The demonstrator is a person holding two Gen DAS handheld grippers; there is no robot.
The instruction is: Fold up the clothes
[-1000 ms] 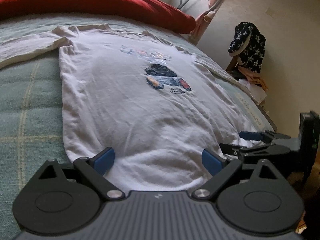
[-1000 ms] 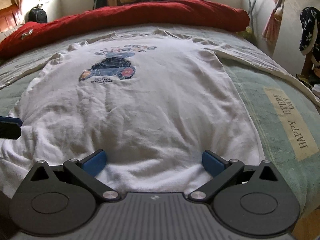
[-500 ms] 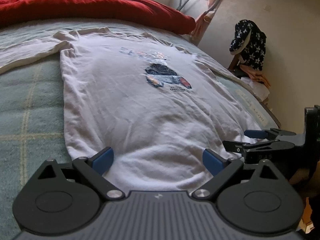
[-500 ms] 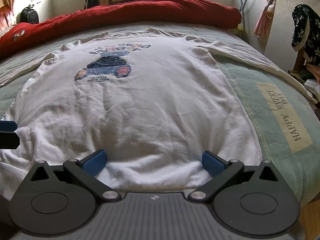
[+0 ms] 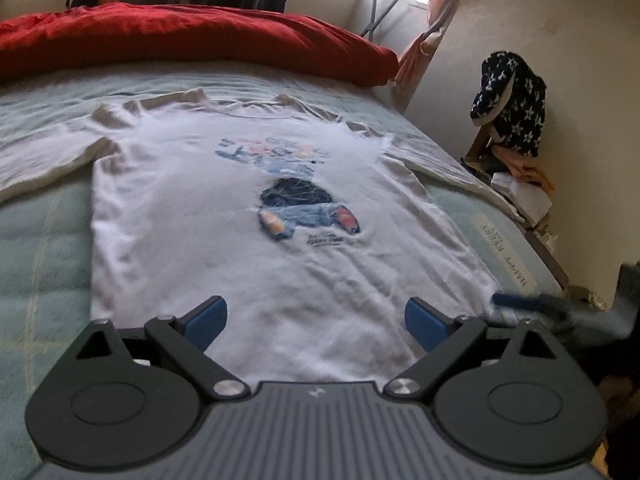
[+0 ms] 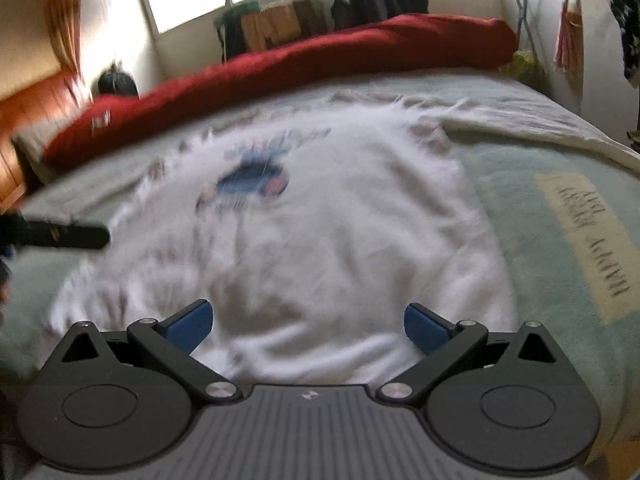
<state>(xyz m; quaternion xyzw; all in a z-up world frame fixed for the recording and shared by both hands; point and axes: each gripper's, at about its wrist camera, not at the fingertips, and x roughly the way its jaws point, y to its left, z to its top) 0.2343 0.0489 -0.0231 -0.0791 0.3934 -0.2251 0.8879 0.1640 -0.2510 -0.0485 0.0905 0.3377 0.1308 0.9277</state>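
A white long-sleeved shirt point(image 5: 224, 216) with a blue printed figure lies flat, front up, on the bed; its hem is nearest me and its sleeves stretch out to both sides. My left gripper point(image 5: 316, 318) is open above the hem, nothing between its blue pads. My right gripper point(image 6: 306, 322) is likewise open over the hem of the shirt point(image 6: 340, 248), and its view is blurred by motion. The right gripper also shows as a blurred shape at the shirt's lower right corner point(image 5: 532, 304). The left gripper's finger point(image 6: 68, 236) pokes in at the left.
The bed has a pale green blanket point(image 5: 44, 248) with a "HAPPY EVERY DAY" label point(image 6: 580, 240). A red duvet point(image 5: 192, 36) is rolled along the far side. A star-patterned garment point(image 5: 512, 108) hangs over stacked clothes by the wall on the right.
Both grippers have lifted and pulled back from the hem, so more of the room shows. The right view has turned blurry with fast motion. Both stay open.
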